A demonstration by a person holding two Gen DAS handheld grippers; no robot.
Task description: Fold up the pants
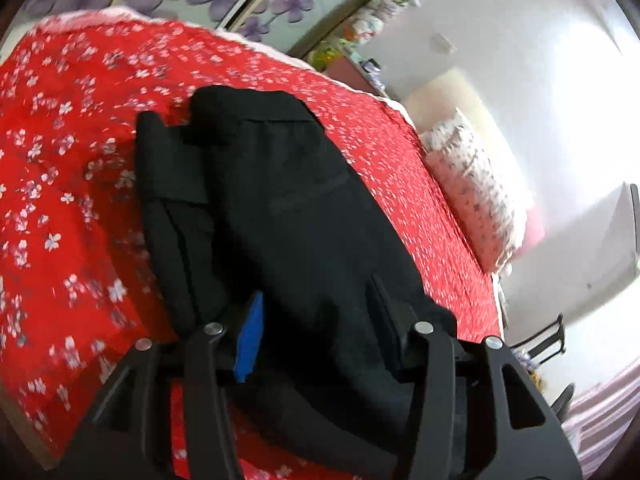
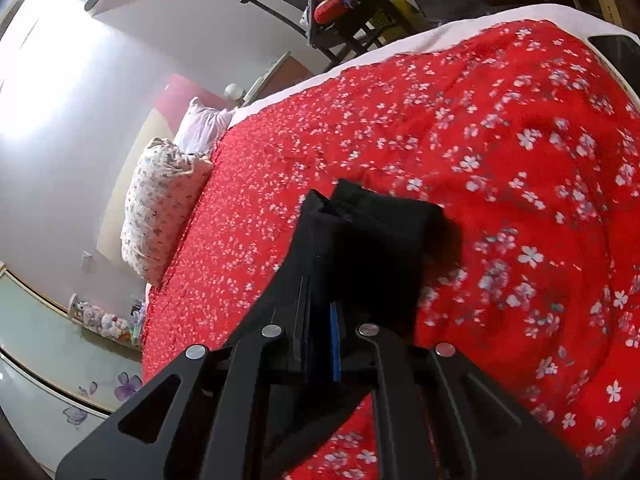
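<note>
Black pants [image 1: 256, 184] are held lifted over the red quilt [image 1: 72, 152], pinched in both the left gripper [image 1: 316, 320] and the right gripper [image 2: 320, 320], jaws nearly closed. A fold is judged underway; laying the cloth down evenly is called for next.

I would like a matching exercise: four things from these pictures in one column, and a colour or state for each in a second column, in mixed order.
1. folded fabric pants
2. flower-printed quilted bedspread
3. small-print fabric pillow
4. right hand-held gripper

a. red with white blossoms
b. shut on cloth
c. black
d. pale, at the wall end of the bed

Pairs: 1-c, 2-a, 3-d, 4-b
</note>
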